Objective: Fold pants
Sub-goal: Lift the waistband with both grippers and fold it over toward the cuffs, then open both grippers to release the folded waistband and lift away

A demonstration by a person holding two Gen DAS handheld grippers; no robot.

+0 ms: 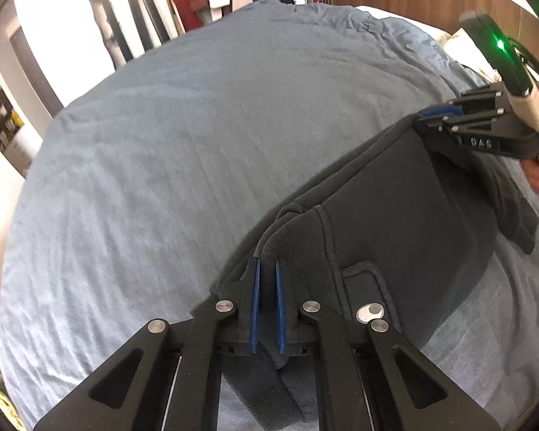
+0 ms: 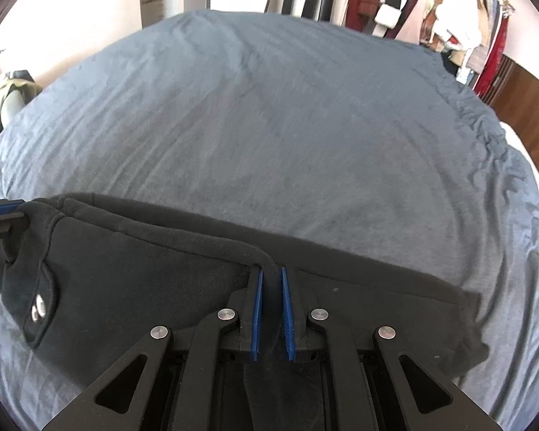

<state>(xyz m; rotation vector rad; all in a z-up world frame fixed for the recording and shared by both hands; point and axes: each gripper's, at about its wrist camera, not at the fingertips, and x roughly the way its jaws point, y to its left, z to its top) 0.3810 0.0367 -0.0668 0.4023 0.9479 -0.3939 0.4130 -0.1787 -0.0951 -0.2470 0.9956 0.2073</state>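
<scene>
Black pants (image 1: 395, 215) lie on a blue-grey bed cover (image 1: 179, 143), their top edge stretched between my two grippers. My left gripper (image 1: 267, 264) is shut on the pants' edge near a pocket flap with a silver snap (image 1: 369, 311). My right gripper (image 2: 271, 271) is shut on the same folded edge of the pants (image 2: 143, 269) further along. In the left wrist view the right gripper (image 1: 431, 116) grips the pants at the far right. In the right wrist view the left gripper (image 2: 3, 212) shows at the left edge, clamping the cloth.
The bed cover (image 2: 269, 125) spreads wide beyond the pants. Hanging clothes (image 2: 449, 10) stand past the bed's far side. A wooden headboard (image 2: 521, 115) is at the right. A white wall and door frame (image 1: 28, 72) are on the left.
</scene>
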